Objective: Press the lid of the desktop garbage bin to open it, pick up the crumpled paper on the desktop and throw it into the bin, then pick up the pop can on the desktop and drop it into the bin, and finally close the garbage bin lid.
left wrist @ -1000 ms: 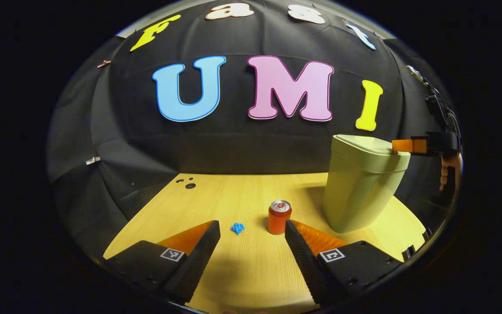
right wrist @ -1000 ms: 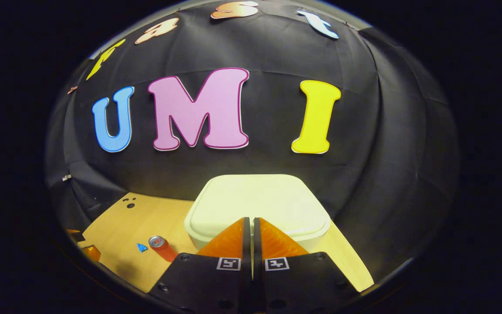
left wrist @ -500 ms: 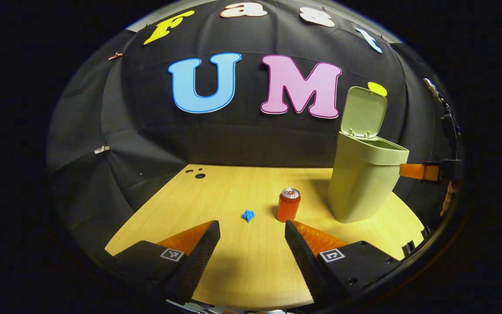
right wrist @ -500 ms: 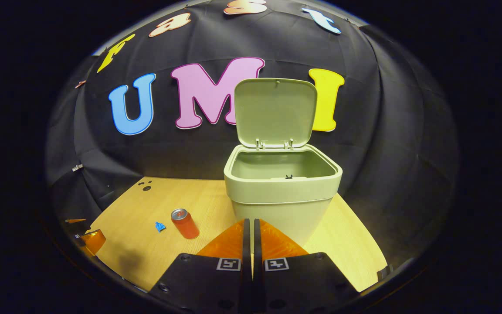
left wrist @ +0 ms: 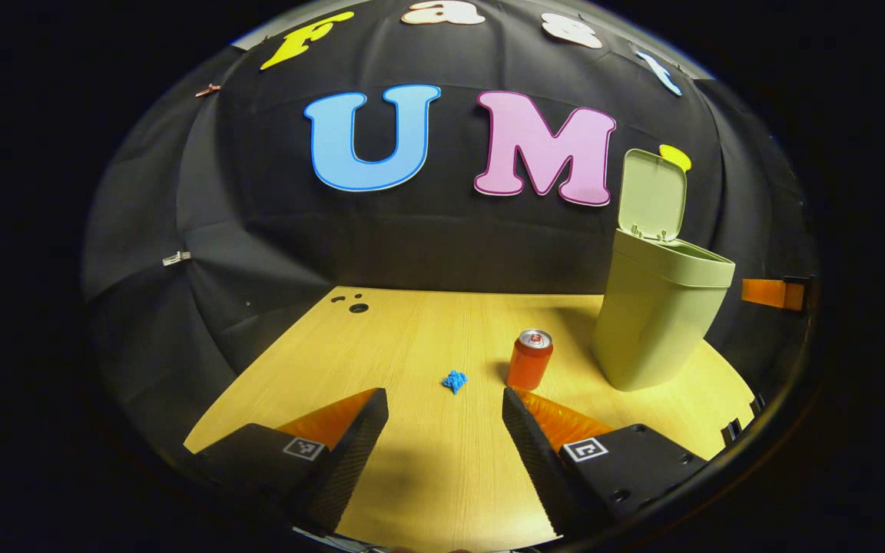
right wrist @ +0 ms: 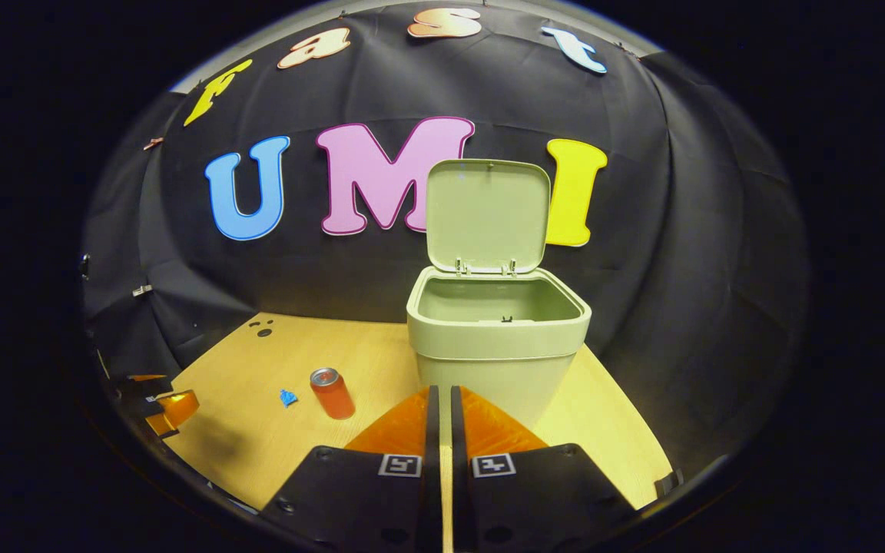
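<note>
Here, pale wood table (left wrist: 427, 338), bin (right wrist: 498, 349) lid up; left tool (left wrist: 445, 430) apart, right tool (right wrist: 442, 399) seemingly together.

- Wooden table (left wrist: 412, 338): pale, light-grained top, running back to the black cloth wall.
- Garbage bin (left wrist: 661, 319): pale green, standing upright on the table's right side near the back edge; its lid (right wrist: 487, 215) is raised upright on the rear hinges.
- Pop can (left wrist: 529, 359): orange with a silver top, upright, just left of the bin and apart from it.
- Crumpled paper (left wrist: 455, 380): small blue wad, near the can on its left, not touching it.
- Small dark holes (left wrist: 356, 306): in the far left corner of the tabletop.
</note>
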